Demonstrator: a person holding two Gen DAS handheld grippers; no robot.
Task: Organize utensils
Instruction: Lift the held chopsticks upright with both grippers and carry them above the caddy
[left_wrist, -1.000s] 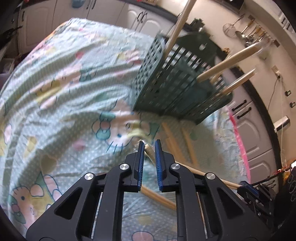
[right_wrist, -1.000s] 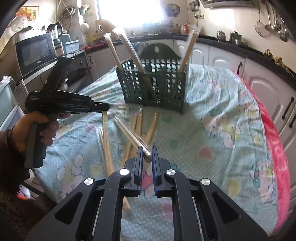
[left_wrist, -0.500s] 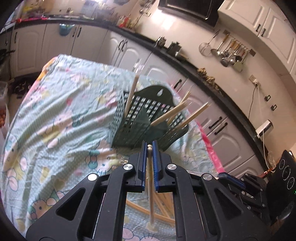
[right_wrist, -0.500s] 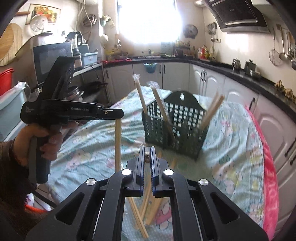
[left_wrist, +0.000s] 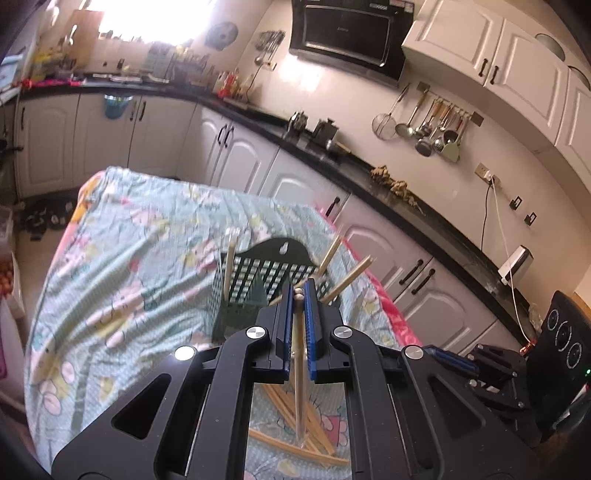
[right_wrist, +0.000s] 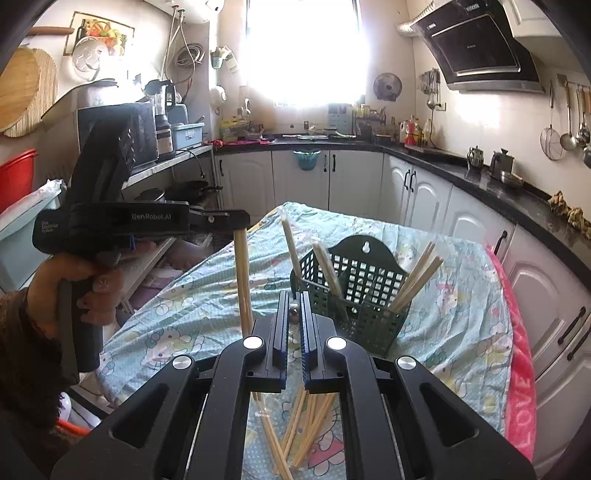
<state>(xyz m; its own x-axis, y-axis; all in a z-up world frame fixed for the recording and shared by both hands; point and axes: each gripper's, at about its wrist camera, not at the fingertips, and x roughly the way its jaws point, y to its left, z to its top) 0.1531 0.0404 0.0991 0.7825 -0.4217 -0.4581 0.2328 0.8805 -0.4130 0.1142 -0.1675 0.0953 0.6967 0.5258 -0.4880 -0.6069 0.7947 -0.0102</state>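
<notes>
My left gripper (left_wrist: 299, 293) is shut on a pair of wooden chopsticks (left_wrist: 298, 391) that hangs straight down above the table. The right wrist view shows that same left gripper (right_wrist: 238, 219) held by a hand, with its hanging chopsticks (right_wrist: 243, 280). My right gripper (right_wrist: 294, 301) is shut on the top end of another chopstick pair (right_wrist: 294, 313), whose length is hidden below the jaws. A dark green slotted basket (right_wrist: 364, 295) (left_wrist: 255, 284) stands beyond both grippers with several chopsticks leaning in it. More loose chopsticks (right_wrist: 303, 424) (left_wrist: 314, 432) lie on the cloth below.
The table wears a pale green cartoon-print cloth (right_wrist: 454, 314) with a pink edge (right_wrist: 517, 373) on the right. White kitchen cabinets and a black counter (left_wrist: 424, 218) run around the table. My right gripper's body (left_wrist: 491, 373) sits at the lower right of the left wrist view.
Both grippers have risen from the cloth, each lifting a chopstick pair off the pile. The pairs now hang upright, and the basket sits farther away and lower in both views.
</notes>
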